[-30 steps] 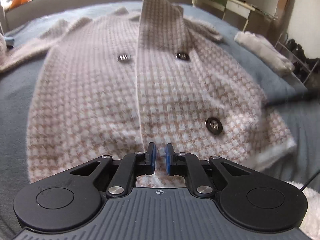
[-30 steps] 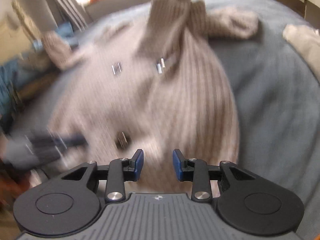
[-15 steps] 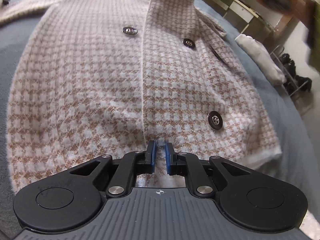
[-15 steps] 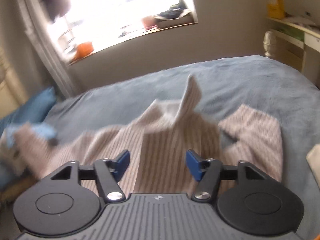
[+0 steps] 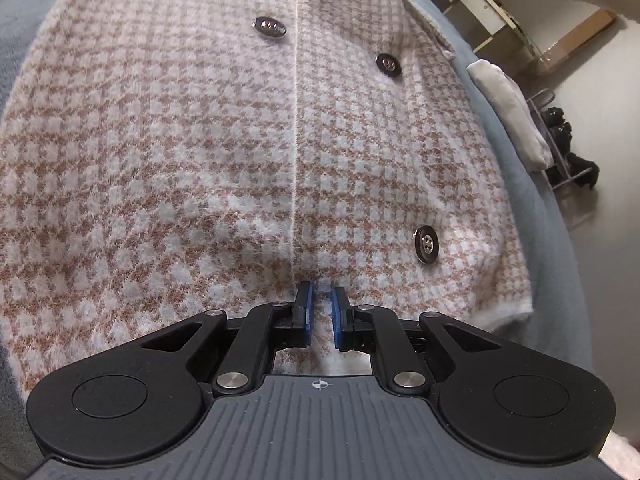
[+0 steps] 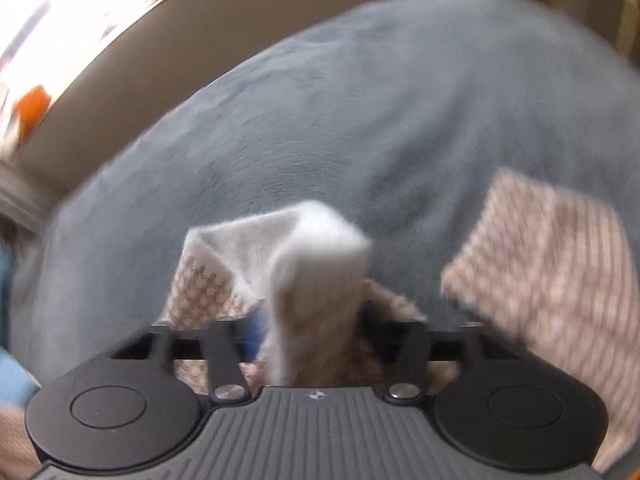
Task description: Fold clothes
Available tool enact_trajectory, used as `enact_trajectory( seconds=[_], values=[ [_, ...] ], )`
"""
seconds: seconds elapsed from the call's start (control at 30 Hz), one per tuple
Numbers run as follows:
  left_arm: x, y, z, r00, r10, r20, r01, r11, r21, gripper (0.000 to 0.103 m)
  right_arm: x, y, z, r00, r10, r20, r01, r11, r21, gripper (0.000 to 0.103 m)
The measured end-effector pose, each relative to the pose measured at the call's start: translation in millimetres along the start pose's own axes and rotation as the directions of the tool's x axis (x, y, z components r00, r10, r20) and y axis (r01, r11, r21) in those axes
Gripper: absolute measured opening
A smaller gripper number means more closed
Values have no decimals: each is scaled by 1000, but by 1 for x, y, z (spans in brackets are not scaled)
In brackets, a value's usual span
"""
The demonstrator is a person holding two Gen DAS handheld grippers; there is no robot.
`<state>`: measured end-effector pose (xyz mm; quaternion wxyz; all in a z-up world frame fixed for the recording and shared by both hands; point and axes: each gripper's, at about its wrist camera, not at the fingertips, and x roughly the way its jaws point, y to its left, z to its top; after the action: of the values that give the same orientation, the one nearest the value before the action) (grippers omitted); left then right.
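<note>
A beige-and-white houndstooth cardigan [image 5: 200, 140] with dark buttons [image 5: 426, 245] lies front up on a grey-blue bed [image 5: 532, 208]. My left gripper [image 5: 322, 312] sits low at the hem by the button band. Its blue pads are almost together, with the knit pinched between them. In the blurred right wrist view, a white-edged fold of the cardigan [image 6: 316, 248] stands up between the jaws of my right gripper [image 6: 312, 332]. Those jaws are closing and the fold fills the gap and hides most of the pads. Another patterned piece of the cardigan [image 6: 552, 248] lies to the right.
A folded white cloth [image 5: 508, 112] lies at the bed's right edge, with a low rack of dark shoes [image 5: 568, 152] on the floor past it. Pale shelves [image 5: 480, 8] stand at the back right. A bright window ledge [image 6: 60, 40] runs behind the bed [image 6: 360, 100].
The left gripper has come lower and closer over the cardigan, still at the hem. The right gripper swung away from the cardigan's body, opened wide, and now has a white-edged fold between its jaws.
</note>
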<state>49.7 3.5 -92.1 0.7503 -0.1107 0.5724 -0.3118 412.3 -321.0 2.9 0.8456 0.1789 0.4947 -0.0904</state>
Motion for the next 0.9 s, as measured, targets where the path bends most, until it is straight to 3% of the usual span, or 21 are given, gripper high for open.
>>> enact_trajectory(
  seconds=[0.03,0.07,0.1,0.13,0.17,0.23,0.3,0.33,0.37,0.4,0.43,0.5,0.53,0.57,0.6,0.63,0.77,0.9],
  values=[
    [0,2,1,1000,-8,-11,8,1000,-9,10,0,14,-3,998,-55,22,57,988,-143,19],
    [0,3,3,1000,-16,-21,15,1000,-15,10,1,30,-8,990,-133,56,144,940,-309,18],
    [1,5,4,999,-22,-30,22,1000,-17,10,4,47,-16,971,-216,106,241,850,-469,18],
    [1,6,5,999,-28,-38,28,999,-18,10,11,65,-28,933,-309,183,353,699,-622,18],
    [2,7,6,998,-35,-47,34,999,-18,10,18,75,-38,896,-367,248,428,572,-699,18],
    [1,11,7,997,-45,-63,44,999,-21,10,24,82,-46,862,-407,304,485,482,-730,20],
    [2,13,9,996,-52,-78,51,998,-24,11,29,89,-54,823,-439,361,536,386,-751,36],
    [3,13,10,995,-56,-86,54,998,-25,11,25,89,-51,826,-443,350,538,430,-726,50],
    [3,14,11,994,-59,-91,57,998,-27,11,13,85,-41,856,-425,294,503,554,-663,65],
    [4,14,12,993,-63,-95,61,998,-30,11,2,79,-34,893,-388,231,444,665,-601,72],
    [4,15,12,993,-67,-98,64,997,-34,11,-6,73,-29,920,-351,176,388,741,-548,78],
    [3,17,11,992,-75,-98,71,996,-47,11,-11,64,-25,947,-307,92,313,825,-471,78],
    [2,18,10,993,-77,-94,72,996,-53,11,-10,61,-25,953,-297,61,292,847,-445,70],
    [0,19,9,993,-76,-91,71,996,-50,11,-9,61,-23,958,-283,39,271,860,-431,37],
    [0,18,9,993,-74,-89,70,997,-44,11,-7,64,-20,963,-270,28,255,866,-429,19],
    [1,17,10,994,-71,-89,68,997,-38,11,-9,68,-16,968,-251,29,239,876,-419,8],
    [2,18,9,993,-86,-82,82,995,-52,11,-11,91,-4,988,-142,59,153,912,-380,7],
    [0,23,6,992,-104,-72,99,993,-59,11,19,118,-16,992,-115,45,123,893,-432,8]
  ],
)
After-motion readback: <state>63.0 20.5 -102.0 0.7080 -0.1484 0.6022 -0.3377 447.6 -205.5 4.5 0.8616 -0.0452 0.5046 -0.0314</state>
